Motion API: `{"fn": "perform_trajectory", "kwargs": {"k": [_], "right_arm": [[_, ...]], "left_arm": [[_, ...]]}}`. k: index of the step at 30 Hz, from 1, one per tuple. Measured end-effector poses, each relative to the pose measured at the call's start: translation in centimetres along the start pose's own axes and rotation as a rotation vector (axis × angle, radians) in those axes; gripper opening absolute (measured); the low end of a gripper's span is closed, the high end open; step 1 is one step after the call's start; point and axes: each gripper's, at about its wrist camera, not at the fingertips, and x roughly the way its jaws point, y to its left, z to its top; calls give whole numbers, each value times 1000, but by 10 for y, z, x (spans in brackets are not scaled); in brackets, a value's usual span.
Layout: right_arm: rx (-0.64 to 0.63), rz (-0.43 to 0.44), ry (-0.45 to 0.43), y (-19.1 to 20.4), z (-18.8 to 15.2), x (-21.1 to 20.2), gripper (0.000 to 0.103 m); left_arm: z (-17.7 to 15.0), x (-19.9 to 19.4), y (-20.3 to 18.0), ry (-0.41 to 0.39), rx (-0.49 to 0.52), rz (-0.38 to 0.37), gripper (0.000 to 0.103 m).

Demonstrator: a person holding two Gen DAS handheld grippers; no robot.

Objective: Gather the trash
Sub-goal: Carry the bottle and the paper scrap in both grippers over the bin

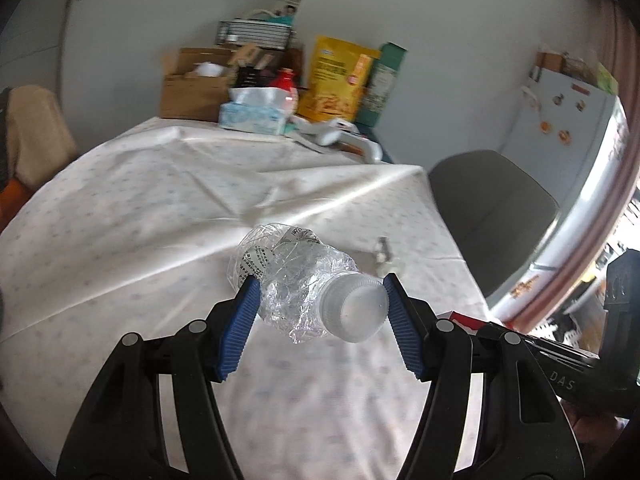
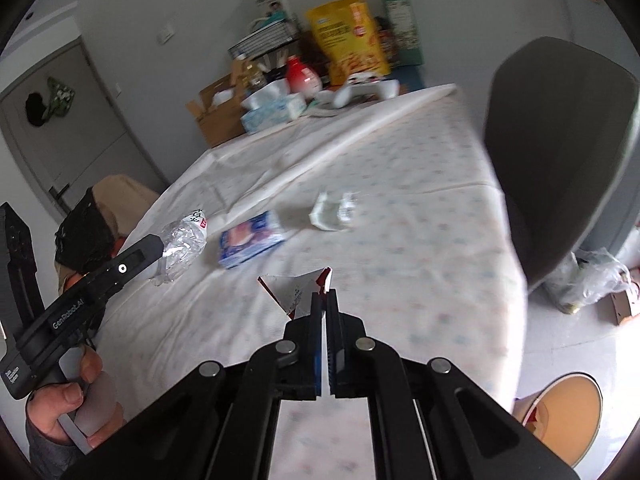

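My left gripper (image 1: 318,286) is shut on a crushed clear plastic bottle (image 1: 304,280) with a white cap, held above the table; the bottle also shows in the right wrist view (image 2: 182,246). My right gripper (image 2: 326,296) is shut on a flattened red and white wrapper (image 2: 298,290). On the tablecloth lie a blue snack packet (image 2: 250,240) and a crumpled white paper (image 2: 334,212). A small crumpled scrap (image 1: 382,254) lies past the bottle in the left wrist view.
The table (image 2: 420,280) has a white patterned cloth. At its far end stand a tissue box (image 2: 272,110), a cardboard box (image 2: 216,116), a yellow bag (image 2: 348,36) and a white device (image 2: 364,90). A grey chair (image 2: 560,148) stands right. An orange bin (image 2: 568,412) sits on the floor.
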Motion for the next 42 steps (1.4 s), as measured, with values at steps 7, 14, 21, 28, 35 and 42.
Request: {"fn": "perform_trajectory", "kwargs": {"k": [7, 14, 21, 28, 35, 42], "right_arm": [[81, -81, -57, -51, -6, -37, 3], [163, -173, -111, -103, -16, -74, 3], [261, -286, -145, -162, -37, -112, 3], [372, -392, -139, -224, -69, -137, 3], [467, -473, -124, -279, -105, -152, 3], [552, -507, -110, -324, -137, -154, 4]], "left_arm": [[1, 16, -52, 23, 72, -91, 63], [-5, 36, -113, 66, 143, -196, 63], [-20, 55, -180, 121, 230, -303, 63], [-43, 73, -249, 185, 335, -389, 63], [-69, 89, -307, 256, 424, -449, 63], [-98, 100, -359, 324, 497, -500, 63]]}}
